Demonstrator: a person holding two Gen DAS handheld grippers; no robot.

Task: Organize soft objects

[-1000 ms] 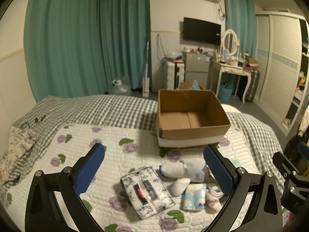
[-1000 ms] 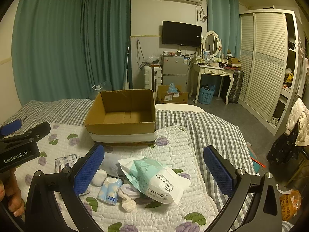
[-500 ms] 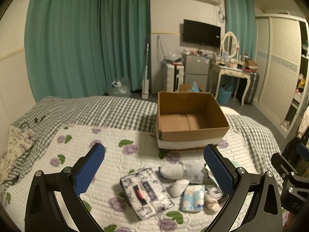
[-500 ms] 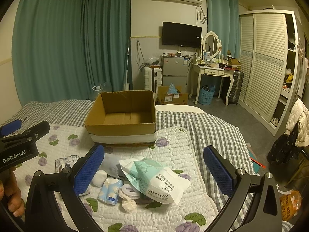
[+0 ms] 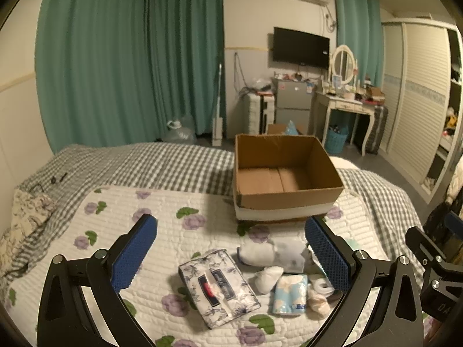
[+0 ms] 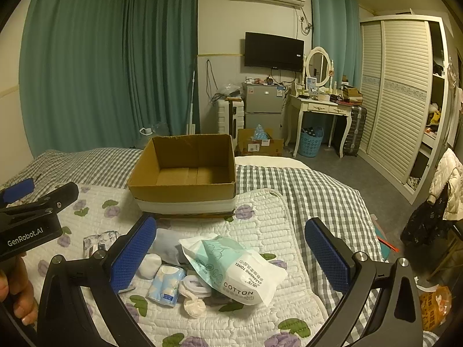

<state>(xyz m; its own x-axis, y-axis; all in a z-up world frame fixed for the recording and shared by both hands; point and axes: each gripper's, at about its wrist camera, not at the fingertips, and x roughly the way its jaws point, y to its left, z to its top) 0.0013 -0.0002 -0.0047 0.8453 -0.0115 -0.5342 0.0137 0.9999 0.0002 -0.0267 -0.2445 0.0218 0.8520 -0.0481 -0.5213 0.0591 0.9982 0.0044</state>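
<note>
Grippers are hanging spread wide over the bed, both empty: the left gripper (image 5: 231,256) is framing the floral tissue pouch (image 5: 218,286), and the right gripper (image 6: 231,256) is framing the cotton towel pack (image 6: 234,266). Over the last second almost nothing is changing; the views are drifting only slightly, with the cardboard box (image 5: 285,173) sliding a touch lower in the left wrist view, and no object is shifting on the quilt (image 5: 162,225). That is suggesting the sorting is not yet under way, and the person is probably only lining up a first pick.

Soft things are lying clustered near 6 o'clock in both views: in the right wrist view the blue tissue packet (image 6: 165,287) is sitting at about 8 o'clock from the towel pack, with the rolled white socks (image 6: 195,287) just beside it and partly tucked under the pack. The box is standing open and empty at 12 o'clock from the pile, apart from it, and is likely where the items are going. The towel pack is looking floppy and slippery, so a pinch near its middle is seeming wiser.
</note>
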